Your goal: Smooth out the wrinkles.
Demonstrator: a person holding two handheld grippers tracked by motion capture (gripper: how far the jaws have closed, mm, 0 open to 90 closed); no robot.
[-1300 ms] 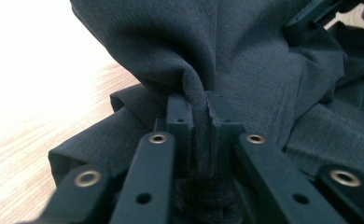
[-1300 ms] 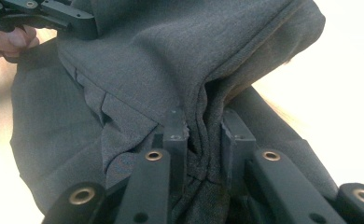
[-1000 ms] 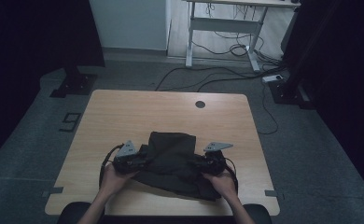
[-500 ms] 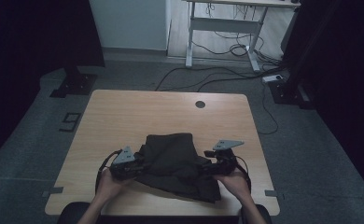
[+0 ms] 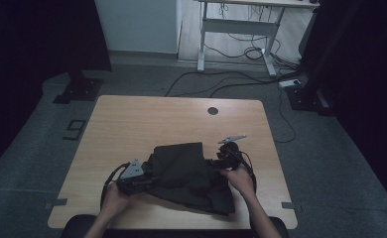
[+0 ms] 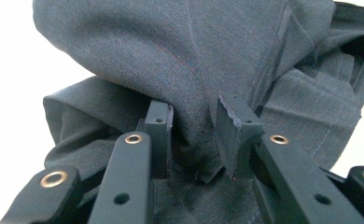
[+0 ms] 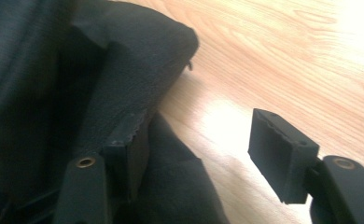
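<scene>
A dark grey garment [image 5: 186, 171] lies crumpled on the near half of the wooden table [image 5: 147, 119]. My left gripper [image 5: 146, 176] is at its left edge. In the left gripper view this gripper [image 6: 194, 114] is shut on a pinched fold of the garment [image 6: 180, 56]. My right gripper [image 5: 215, 162] is at the garment's right edge. In the right gripper view its jaws [image 7: 201, 133] stand apart and have just been closing a little. One jaw rests against the garment's hem [image 7: 124, 70]; the gap between them shows mostly bare wood.
A round cable hole [image 5: 212, 110] sits in the table's far right part. Beyond the table are a white desk frame [image 5: 236, 29], cables on the floor [image 5: 221, 82] and a dark stand base [image 5: 80, 89]. The person's forearms come in from the bottom.
The right gripper opened off the garment's right side, swung out to the right, then came back toward the hem, a bit farther from the person. The left gripper kept its hold.
</scene>
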